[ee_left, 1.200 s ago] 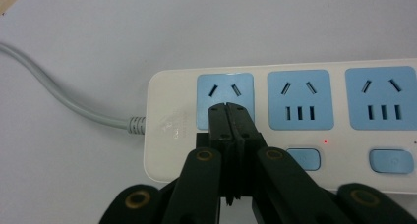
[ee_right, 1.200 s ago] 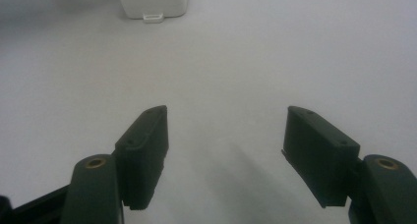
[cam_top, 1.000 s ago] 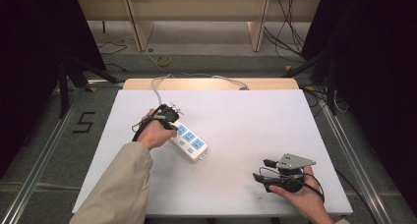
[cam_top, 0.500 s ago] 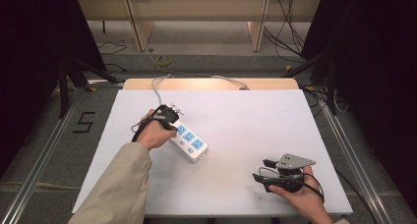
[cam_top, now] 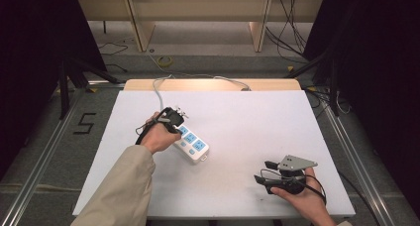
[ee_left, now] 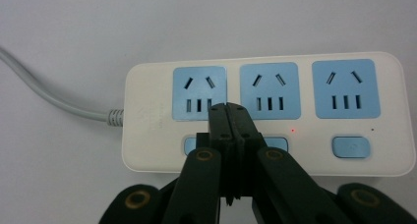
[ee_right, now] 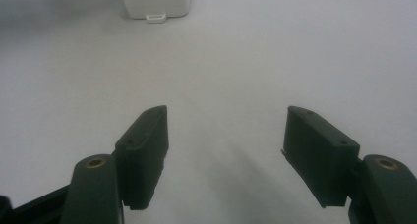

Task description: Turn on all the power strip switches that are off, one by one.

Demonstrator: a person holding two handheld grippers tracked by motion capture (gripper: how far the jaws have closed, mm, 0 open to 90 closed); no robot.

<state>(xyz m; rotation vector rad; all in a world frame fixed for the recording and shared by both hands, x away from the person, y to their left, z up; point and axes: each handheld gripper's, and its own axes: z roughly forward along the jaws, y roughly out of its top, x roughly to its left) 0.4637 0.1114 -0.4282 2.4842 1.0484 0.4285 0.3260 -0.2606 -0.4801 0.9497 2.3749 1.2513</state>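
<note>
Three blue socket faces sit in a row on the white power strip (ee_left: 265,118), each with a two-slot pair above a three-slot set, and below them a row of blue rounded switches; a tiny red light glows beside the middle one. The strip lies flat on the white counter (cam_top: 247,122), left of its centre, angled with its grey cable (ee_left: 44,94) leaving the far end toward the counter's back edge. The left hand-held gripper (ee_left: 229,111) has its jaws pressed together, holding nothing, their tips over the strip's face between the first and second sockets; whether they touch the plastic cannot be told. They hide most of two switches. In the high view the person's left hand (cam_top: 159,137) covers the strip's far end. The right hand-held gripper (cam_top: 262,171) rests well apart near the counter's front right, jaws spread wide and empty, and its own camera catches just the strip's near end at the frame's top edge.
</note>
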